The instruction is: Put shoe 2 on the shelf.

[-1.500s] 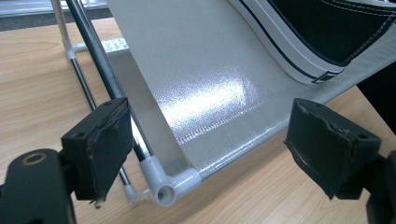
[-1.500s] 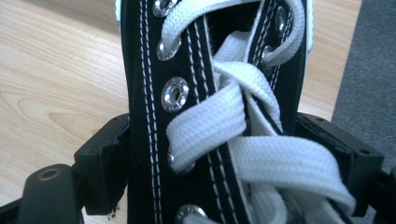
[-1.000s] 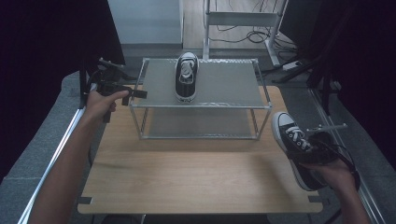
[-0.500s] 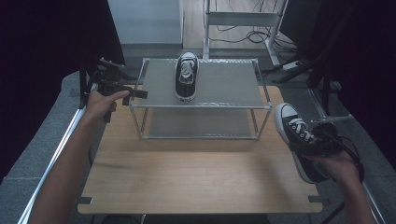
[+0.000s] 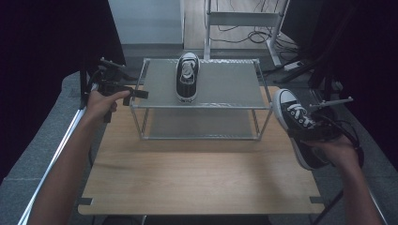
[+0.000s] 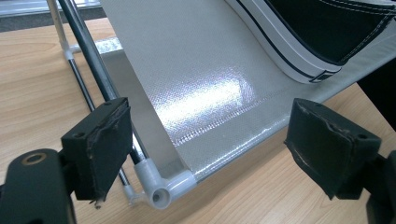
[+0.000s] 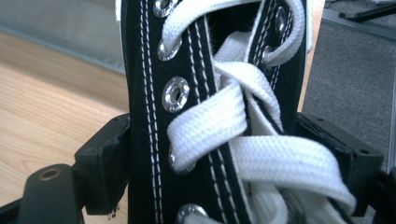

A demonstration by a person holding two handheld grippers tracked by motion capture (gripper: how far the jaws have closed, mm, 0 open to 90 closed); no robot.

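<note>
Gripping a black sneaker (image 5: pixel 300 126) right of the rack (image 5: pixel 263 101), right tool (image 5: pixel 312 129); left tool (image 5: pixel 136 93) wide at rack's left corner.

The held sneaker (image 7: pixel 215 116) hides the right hand-held gripper (image 7: pixel 224 158) pads (toe and heel cut off).

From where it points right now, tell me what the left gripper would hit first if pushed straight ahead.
Most likely the rack's top shelf: the left gripper is open, with the shelf's corner joint lying between its fingers. Farther on sits the shoe on the shelf. Depth is hard to judge.
</note>
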